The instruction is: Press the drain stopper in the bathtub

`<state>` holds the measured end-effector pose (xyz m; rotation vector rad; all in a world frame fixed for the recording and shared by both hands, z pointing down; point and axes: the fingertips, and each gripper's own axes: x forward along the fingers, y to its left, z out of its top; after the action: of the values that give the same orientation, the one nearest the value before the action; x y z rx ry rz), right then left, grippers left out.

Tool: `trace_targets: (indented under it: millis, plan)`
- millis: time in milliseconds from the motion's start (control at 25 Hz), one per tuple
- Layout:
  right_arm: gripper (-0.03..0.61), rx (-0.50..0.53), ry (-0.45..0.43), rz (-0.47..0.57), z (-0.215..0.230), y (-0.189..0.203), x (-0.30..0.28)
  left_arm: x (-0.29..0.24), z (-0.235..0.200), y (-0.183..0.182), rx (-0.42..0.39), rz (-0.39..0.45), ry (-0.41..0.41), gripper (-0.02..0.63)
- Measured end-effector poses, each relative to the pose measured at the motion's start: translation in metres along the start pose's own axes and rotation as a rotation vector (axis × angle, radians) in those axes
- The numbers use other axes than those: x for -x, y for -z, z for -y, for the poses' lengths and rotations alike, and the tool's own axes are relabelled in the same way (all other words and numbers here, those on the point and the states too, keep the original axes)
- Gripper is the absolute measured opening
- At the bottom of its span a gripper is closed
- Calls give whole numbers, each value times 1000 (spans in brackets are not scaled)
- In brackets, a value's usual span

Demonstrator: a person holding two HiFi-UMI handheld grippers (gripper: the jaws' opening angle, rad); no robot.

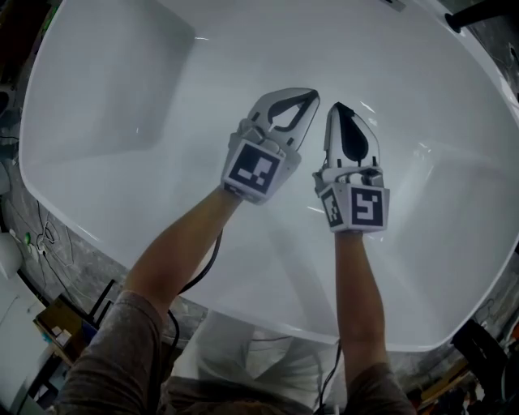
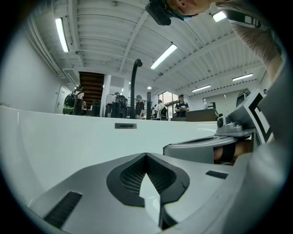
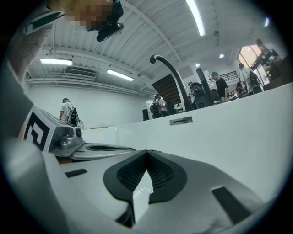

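I look down into a white bathtub. Both grippers hang side by side over its middle, pointing at the far wall. My left gripper is shut, tips touching, with nothing held. Just to its right, my right gripper is also shut and empty. No drain stopper shows in any view. In the left gripper view, the left gripper faces the tub's far wall and its overflow slot. The right gripper faces the same overflow slot.
A black curved faucet rises behind the tub's far rim, its end showing at the head view's top right. Cables and boxes lie on the floor left of the tub. Several people stand far behind.
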<state>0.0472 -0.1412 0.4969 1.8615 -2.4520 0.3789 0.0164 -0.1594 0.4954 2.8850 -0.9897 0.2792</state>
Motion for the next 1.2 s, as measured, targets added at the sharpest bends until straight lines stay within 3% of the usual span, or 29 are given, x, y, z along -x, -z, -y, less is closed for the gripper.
trace_targets:
  millis: [600,920,1200]
  plan:
    - [6,-54,64,0,35,69,-19,-28,-2,81,8,-60,-4,11]
    - [6,-56,55,-9,30,87,-34,-38,-13,109,38,-79,-17,11]
    - [6,-84,72,-29,36,103,-25,-52,-11,139,55,-149,-12,11]
